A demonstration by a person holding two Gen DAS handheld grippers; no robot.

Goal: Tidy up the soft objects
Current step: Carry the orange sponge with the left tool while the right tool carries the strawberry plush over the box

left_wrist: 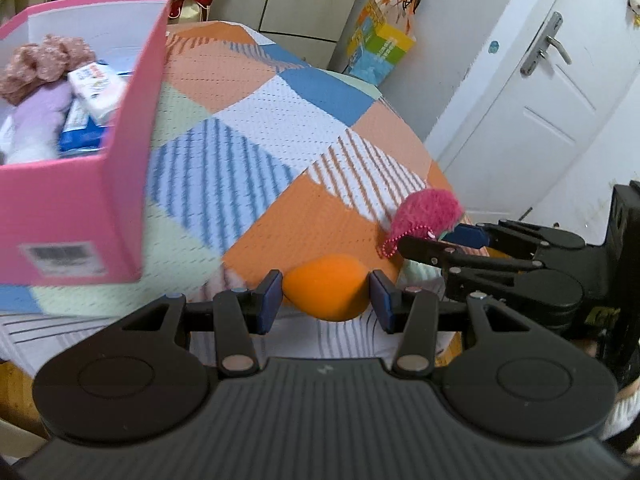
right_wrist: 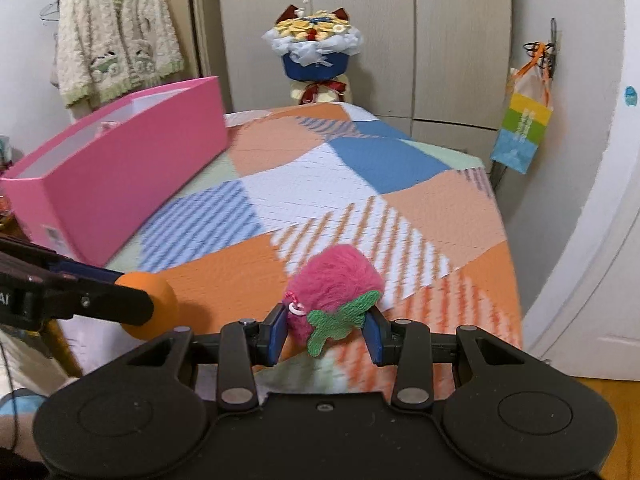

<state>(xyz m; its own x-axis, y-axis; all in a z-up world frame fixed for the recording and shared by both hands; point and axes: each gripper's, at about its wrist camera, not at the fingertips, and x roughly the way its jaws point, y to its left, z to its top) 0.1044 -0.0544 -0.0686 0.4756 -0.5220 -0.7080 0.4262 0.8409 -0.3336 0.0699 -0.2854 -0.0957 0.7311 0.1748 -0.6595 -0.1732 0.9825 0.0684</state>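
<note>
My left gripper [left_wrist: 326, 298] is shut on an orange soft ball [left_wrist: 326, 292], held above the near edge of the patchwork bed; the ball also shows in the right wrist view [right_wrist: 154, 306]. My right gripper [right_wrist: 326, 332] is shut on a fuzzy pink strawberry plush [right_wrist: 336, 284] with green leaves and a bead loop; the plush shows in the left wrist view [left_wrist: 426, 216]. A pink box [left_wrist: 80, 208] stands on the bed at the left and holds several soft items and packets. It also shows in the right wrist view [right_wrist: 120, 176].
The patchwork quilt [right_wrist: 340, 184] covers the bed. A flower bouquet [right_wrist: 316, 52] stands at the bed's far end by wardrobe doors. A colourful bag [right_wrist: 524, 128] hangs on the right wall near a white door [left_wrist: 552, 92]. A cardigan [right_wrist: 116, 40] hangs at the left.
</note>
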